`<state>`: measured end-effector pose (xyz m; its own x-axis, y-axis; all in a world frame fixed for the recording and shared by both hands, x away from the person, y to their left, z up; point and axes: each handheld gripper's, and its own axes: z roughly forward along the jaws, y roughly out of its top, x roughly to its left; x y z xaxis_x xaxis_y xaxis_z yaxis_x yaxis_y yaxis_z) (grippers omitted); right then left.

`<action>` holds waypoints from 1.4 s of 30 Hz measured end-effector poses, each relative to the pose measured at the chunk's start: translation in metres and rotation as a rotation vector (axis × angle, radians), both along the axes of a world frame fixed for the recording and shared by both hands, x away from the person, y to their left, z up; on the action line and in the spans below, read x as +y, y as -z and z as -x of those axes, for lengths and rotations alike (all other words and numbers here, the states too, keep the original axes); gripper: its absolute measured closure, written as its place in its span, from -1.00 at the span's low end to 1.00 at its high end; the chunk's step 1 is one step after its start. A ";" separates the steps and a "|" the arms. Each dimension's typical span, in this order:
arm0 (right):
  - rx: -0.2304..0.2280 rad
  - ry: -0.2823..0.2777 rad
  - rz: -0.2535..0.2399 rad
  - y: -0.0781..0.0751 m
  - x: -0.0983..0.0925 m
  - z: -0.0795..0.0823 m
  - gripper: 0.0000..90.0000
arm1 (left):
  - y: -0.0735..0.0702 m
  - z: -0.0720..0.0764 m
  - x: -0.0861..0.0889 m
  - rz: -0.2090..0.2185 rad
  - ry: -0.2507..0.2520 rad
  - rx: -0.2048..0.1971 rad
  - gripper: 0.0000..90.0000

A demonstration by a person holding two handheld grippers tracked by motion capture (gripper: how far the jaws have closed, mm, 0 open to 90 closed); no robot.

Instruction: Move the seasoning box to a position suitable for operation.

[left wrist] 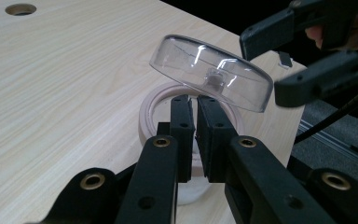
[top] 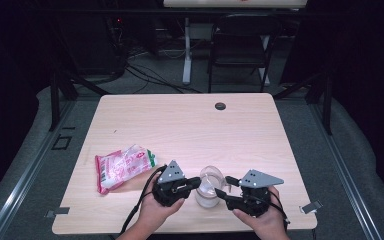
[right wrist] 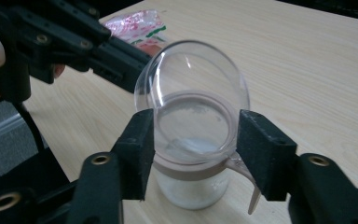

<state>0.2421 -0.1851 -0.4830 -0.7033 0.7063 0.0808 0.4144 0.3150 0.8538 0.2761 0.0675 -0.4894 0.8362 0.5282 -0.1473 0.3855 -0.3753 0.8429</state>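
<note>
Currently the left gripper (top: 192, 184) pinches the hinged clear lid (left wrist: 210, 72) by its hinge, tilting it above the jar (right wrist: 193, 154), while the right gripper (right wrist: 193, 151) straddles the jar's rim, jaws wide, likely releasing it.

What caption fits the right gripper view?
Open right gripper straddles a glass jar with its hinged clear lid tipped up.

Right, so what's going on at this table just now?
A person works on a small glass jar with a gripper in each hand. Its clear lid stands tilted open above the mouth. The left gripper, jaws nearly together, sits at the rim under the lid. The right gripper is open, with a jaw on either side of the mouth. A pink-and-white packet lies aside.
</note>
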 end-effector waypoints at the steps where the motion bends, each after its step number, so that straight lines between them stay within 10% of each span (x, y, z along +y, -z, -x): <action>1: 0.003 -0.003 0.011 0.001 0.001 0.000 -0.04 | 0.000 0.000 0.000 0.007 -0.001 -0.001 0.89; 11: -0.040 0.020 0.087 0.006 0.012 0.005 -0.07 | -0.002 0.000 -0.004 0.016 -0.003 -0.003 0.73; 42: -0.050 0.026 0.058 0.006 0.008 0.006 0.01 | 0.022 -0.009 -0.011 -0.082 -0.046 0.017 0.37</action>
